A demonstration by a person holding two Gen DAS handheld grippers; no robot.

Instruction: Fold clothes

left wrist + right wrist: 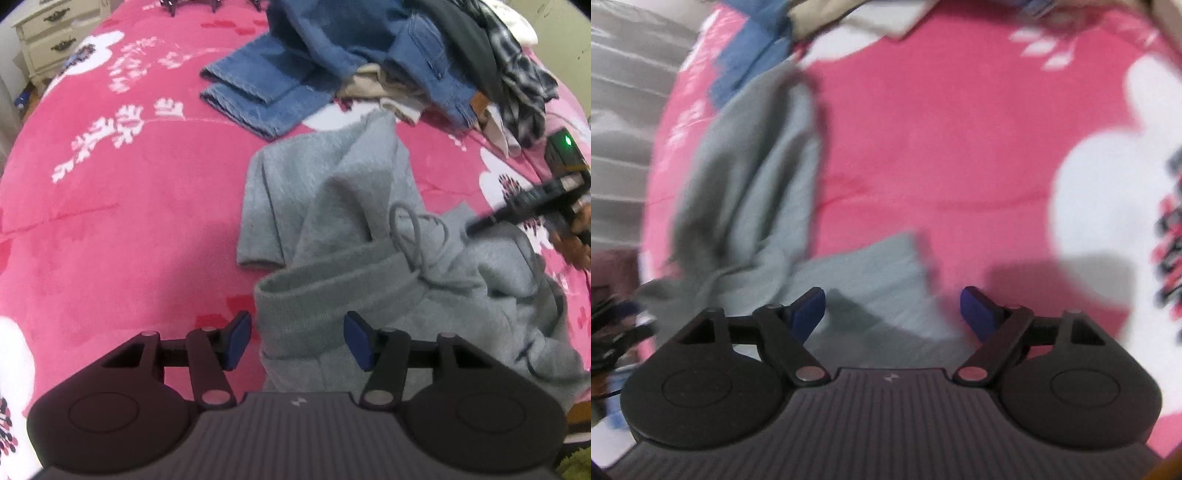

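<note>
While between spread claw (297, 341): sweatpants (369, 258).

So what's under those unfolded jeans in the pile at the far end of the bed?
Under the jeans a crumpled beige garment pokes out, with a whitish piece beside it. Further garments beneath are covered. The pink bedspread lies below.

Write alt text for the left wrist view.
Open left gripper hovers at the ribbed waistband of crumpled grey drawstring sweatpants on a pink floral bedspread. Folded blue jeans and piled clothes lie beyond.
</note>
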